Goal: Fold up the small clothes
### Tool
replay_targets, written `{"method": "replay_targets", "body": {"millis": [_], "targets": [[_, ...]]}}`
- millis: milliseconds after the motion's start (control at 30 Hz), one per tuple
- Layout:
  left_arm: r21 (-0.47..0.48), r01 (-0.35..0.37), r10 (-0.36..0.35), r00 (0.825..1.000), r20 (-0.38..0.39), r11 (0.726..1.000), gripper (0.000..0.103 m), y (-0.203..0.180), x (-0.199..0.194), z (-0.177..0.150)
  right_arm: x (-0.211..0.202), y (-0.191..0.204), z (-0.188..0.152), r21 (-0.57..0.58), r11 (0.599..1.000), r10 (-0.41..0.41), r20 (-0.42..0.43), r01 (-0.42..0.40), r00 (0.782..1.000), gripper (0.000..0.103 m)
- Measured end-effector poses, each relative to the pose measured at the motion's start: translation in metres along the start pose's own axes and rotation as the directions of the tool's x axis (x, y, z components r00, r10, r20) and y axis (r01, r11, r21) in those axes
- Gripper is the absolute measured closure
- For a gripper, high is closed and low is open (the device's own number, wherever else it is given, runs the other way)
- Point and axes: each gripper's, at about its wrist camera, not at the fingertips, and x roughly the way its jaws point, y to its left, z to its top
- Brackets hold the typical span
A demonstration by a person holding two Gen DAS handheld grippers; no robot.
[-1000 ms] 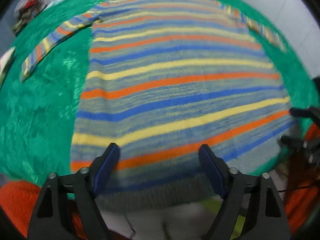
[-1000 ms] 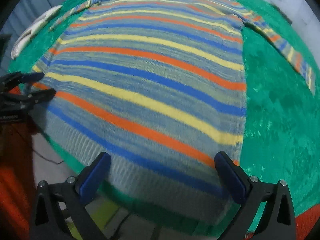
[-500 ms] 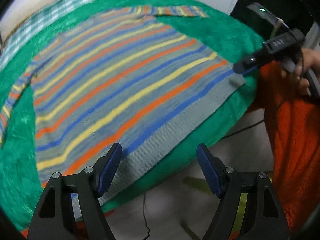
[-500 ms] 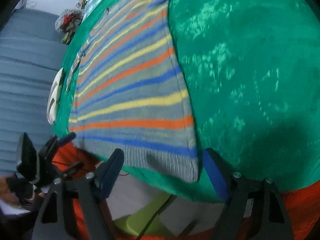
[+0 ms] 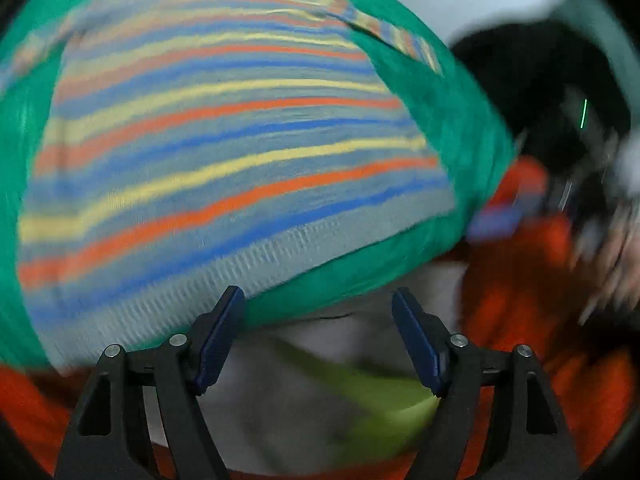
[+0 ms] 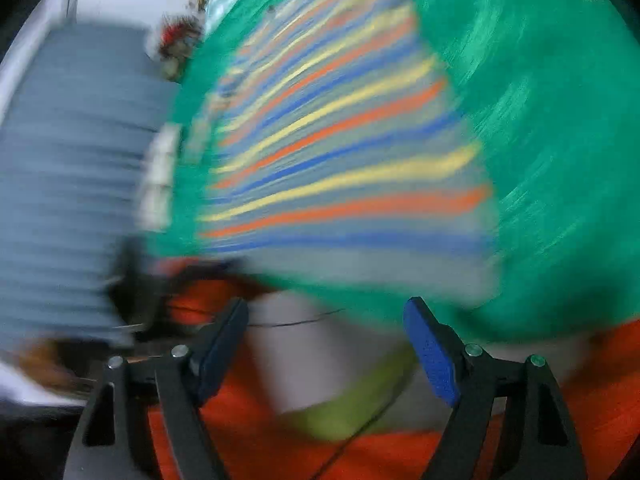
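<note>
Both views heavily motion-blurred. Striped sweater [image 5: 224,160] lies spread flat on green cover [image 5: 452,120], front side up w/ grey, blue, orange, yellow bands; ribbed grey hem [image 5: 224,276] at the cover's near edge. One sleeve [image 5: 392,40] runs out past the sweater's far right shoulder.

Left tool [image 5: 318,340]: jaws wide apart, holding nothing, just short of the hem, over pale floor [image 5: 280,400]. A lime-green object [image 5: 384,412] lies on the floor below the hem; blur hides what it is.

Right tool [image 6: 326,344]: jaws wide apart, holding nothing, near the sweater's [image 6: 340,160] hem corner, not touching. Orange fabric [image 6: 280,432] below the hem, both views. Grey ribbed surface [image 6: 68,200] left of the sweater in right view. Dark blurred mass right of the sweater in left view, can't ID.
</note>
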Motion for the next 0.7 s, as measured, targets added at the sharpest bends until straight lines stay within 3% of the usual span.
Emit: {"method": "replay_targets", "body": {"millis": [67, 133, 200, 300, 367, 400, 467, 500, 533, 600, 700], "targets": [[-0.06, -0.05, 0.051, 0.998, 0.029, 0.997, 0.026, 0.008, -0.001, 0.002, 0.026, -0.017, 0.001, 0.097, 0.995, 0.03, -0.015, -0.029, 0.999, 0.025], [-0.062, -0.117, 0.122, 0.989, 0.089, 0.991, 0.027, 0.006, -0.007, 0.003, 0.035, -0.031, 0.006, 0.16, 0.986, 0.028, 0.056, -0.036, 0.998, 0.03], [-0.025, -0.11, 0.113, 0.98, 0.166, 0.994, 0.026, -0.003, -0.019, 0.004, 0.042, -0.04, 0.009, 0.223, 0.972, 0.055, 0.109, -0.078, 0.992, 0.033], [0.103, -0.137, 0.108, 0.963, 0.248, 0.985, 0.02, -0.024, -0.018, 0.008, 0.048, -0.042, 0.009, 0.266, 0.957, 0.075, 0.157, -0.115, 0.985, 0.034], [0.202, -0.171, 0.128, 0.97, 0.207, 0.964, 0.02, -0.032, 0.006, 0.009, 0.054, -0.045, 0.008, 0.281, 0.953, 0.062, 0.185, -0.113, 0.981, 0.04], [0.233, -0.177, 0.139, 0.975, 0.172, 0.956, 0.021, -0.032, 0.017, 0.009, 0.056, -0.048, 0.006, 0.298, 0.947, 0.058, 0.199, -0.117, 0.978, 0.048], [0.277, -0.172, 0.151, 0.984, 0.094, 0.945, 0.025, -0.032, 0.036, 0.004, 0.06, -0.054, 0.001, 0.336, 0.936, 0.032, 0.208, -0.102, 0.978, 0.069], [0.29, -0.168, 0.146, 0.985, 0.094, 0.942, 0.024, -0.033, 0.037, 0.001, 0.06, -0.053, 0.0, 0.339, 0.936, 0.022, 0.205, -0.092, 0.978, 0.087], [0.306, -0.158, 0.132, 0.986, 0.105, 0.939, 0.021, -0.036, 0.034, -0.002, 0.059, -0.051, -0.003, 0.328, 0.941, 0.018, 0.207, -0.087, 0.978, 0.098], [0.341, -0.142, 0.108, 0.987, 0.117, 0.929, 0.02, -0.043, 0.033, -0.004, 0.051, -0.048, 0.0, 0.303, 0.95, 0.009, 0.21, -0.074, 0.978, 0.1], [0.39, -0.213, 0.175, 0.976, 0.132, 0.896, 0.021, -0.054, 0.04, -0.006, 0.043, -0.042, 0.002, 0.263, 0.962, 0.02, 0.204, -0.074, 0.979, 0.1]]}}
